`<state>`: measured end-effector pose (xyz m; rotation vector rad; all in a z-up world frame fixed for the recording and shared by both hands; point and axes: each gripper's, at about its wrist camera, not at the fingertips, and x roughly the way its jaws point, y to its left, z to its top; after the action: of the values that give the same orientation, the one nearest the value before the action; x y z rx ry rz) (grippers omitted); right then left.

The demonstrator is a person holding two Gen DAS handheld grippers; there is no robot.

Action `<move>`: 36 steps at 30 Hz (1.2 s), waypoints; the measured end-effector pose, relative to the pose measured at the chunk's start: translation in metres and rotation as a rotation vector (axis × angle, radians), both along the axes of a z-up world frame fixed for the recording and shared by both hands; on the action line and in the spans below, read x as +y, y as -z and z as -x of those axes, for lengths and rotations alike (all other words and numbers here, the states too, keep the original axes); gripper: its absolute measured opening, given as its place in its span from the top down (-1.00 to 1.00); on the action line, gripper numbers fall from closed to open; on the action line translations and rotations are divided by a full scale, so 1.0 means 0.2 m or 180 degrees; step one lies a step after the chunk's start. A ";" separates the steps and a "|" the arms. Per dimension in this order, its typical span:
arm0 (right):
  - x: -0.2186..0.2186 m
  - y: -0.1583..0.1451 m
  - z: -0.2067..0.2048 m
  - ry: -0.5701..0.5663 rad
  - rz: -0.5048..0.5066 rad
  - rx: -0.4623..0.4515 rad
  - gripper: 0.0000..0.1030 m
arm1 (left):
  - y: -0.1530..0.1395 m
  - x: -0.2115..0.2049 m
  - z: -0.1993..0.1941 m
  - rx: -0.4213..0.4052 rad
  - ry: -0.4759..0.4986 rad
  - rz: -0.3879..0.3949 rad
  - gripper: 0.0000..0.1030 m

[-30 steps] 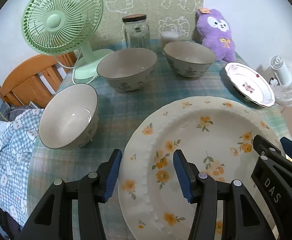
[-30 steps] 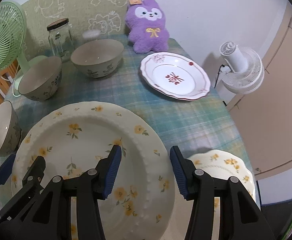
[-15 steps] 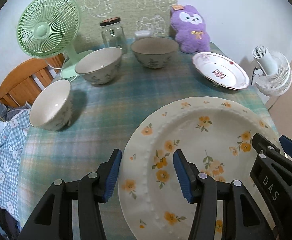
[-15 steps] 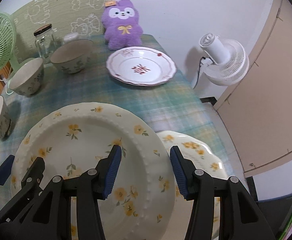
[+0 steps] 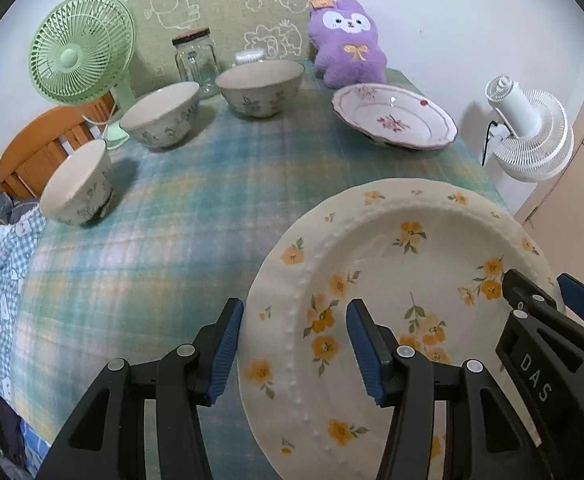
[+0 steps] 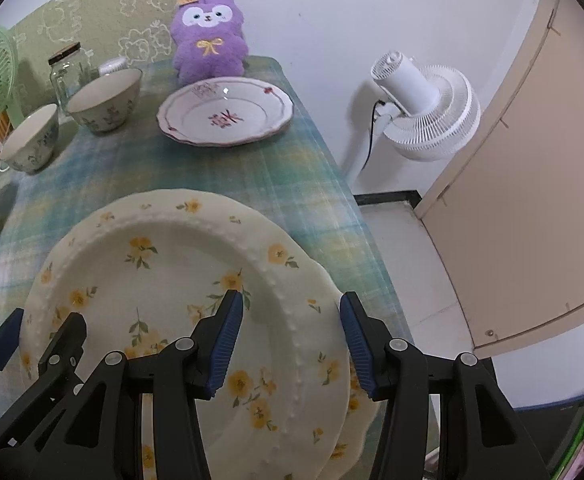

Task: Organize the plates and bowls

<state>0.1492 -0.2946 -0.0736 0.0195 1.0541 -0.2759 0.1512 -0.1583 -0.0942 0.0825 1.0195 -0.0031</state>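
The left rim of the yellow-flowered plate (image 5: 404, 280) is gripped by the left claw (image 5: 295, 346), with three bowls (image 5: 159, 120) seen ahead to its left. Its right rim is clamped by the right claw (image 6: 289, 342), over a second flowered plate (image 6: 356, 412) on the surface (image 6: 251, 168).

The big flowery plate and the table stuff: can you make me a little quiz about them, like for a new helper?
1. How many bowls stand on the table?
2. True or false: the purple plush toy lies inside the red-patterned plate.
3. What holds the yellow-flowered plate? A) only the left gripper B) only the right gripper C) both grippers

Key: 1. Three. 2. False: it sits behind that plate, by the wall. 3. C: each gripper's jaws clamp one side of its rim.
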 end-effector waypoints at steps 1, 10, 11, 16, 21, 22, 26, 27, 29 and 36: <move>-0.01 0.01 0.00 -0.0013 0.0000 0.0005 -0.05 | 0.01 -0.01 0.01 0.0009 -0.0010 -0.0001 -0.04; -0.09 0.08 0.03 -0.0095 -0.0026 0.0088 -0.05 | 0.07 -0.10 0.05 0.0086 -0.0072 -0.0045 -0.04; -0.10 0.09 0.03 -0.0099 -0.0032 0.0098 -0.05 | 0.08 -0.10 0.06 0.0097 -0.0076 -0.0049 -0.04; -0.12 0.11 0.04 -0.0105 -0.0046 0.0124 -0.05 | 0.10 -0.13 0.07 0.0122 -0.0085 -0.0069 -0.04; -0.14 0.14 0.05 -0.0123 -0.0071 0.0167 -0.05 | 0.10 -0.14 0.08 0.0102 -0.0113 -0.0117 -0.04; -0.14 0.14 0.05 -0.0124 -0.0078 0.0171 -0.05 | 0.11 -0.15 0.08 0.0096 -0.0114 -0.0137 -0.04; -0.14 0.15 0.05 -0.0168 -0.0078 0.0131 -0.05 | 0.11 -0.16 0.08 0.0065 -0.0149 -0.0172 -0.05; -0.14 0.14 0.05 -0.0189 -0.0076 0.0105 -0.05 | 0.11 -0.16 0.08 0.0055 -0.0164 -0.0161 -0.04; -0.13 0.14 0.05 -0.0209 -0.0070 0.0098 -0.04 | 0.11 -0.15 0.08 0.0049 -0.0193 -0.0155 -0.03; -0.14 0.15 0.04 -0.0249 -0.0086 0.0096 -0.07 | 0.12 -0.15 0.08 0.0036 -0.0235 -0.0125 -0.05</move>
<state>0.1404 -0.3216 -0.1028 -0.0014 1.0859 -0.1917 0.1352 -0.1892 -0.1186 0.0807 1.0334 0.0840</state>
